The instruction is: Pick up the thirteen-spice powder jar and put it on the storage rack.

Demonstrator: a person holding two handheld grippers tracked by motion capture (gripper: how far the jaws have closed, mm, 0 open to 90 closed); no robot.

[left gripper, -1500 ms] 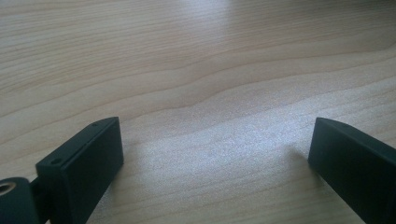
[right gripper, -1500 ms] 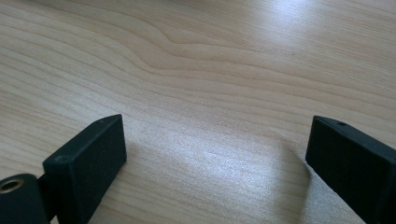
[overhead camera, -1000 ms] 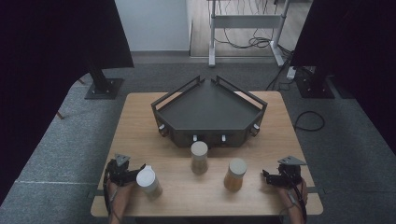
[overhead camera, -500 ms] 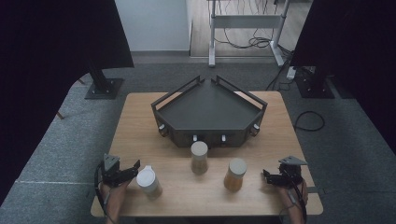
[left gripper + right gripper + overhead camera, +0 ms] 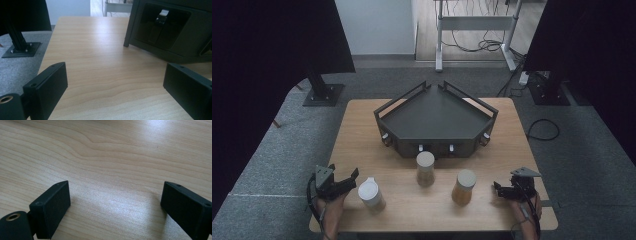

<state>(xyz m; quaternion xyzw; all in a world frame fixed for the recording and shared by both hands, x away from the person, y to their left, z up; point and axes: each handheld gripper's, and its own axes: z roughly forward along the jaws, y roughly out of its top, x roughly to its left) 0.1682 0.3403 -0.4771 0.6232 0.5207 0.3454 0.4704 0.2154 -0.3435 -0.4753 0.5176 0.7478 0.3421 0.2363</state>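
black tongs, flat rectangular pads, brass eyelet

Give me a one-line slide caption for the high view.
Two open hand-held grippers, left and right, flank three white-lidded jars before a dark angular metal tray on a light wooden table.

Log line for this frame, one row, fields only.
left gripper: open, beside white jar | right gripper: open, empty | tan jars: upright, untouched

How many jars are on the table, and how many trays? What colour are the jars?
White jar: 1
Tan jars: 2
Dark tray: 1
Total: 4 things on the wooden table.
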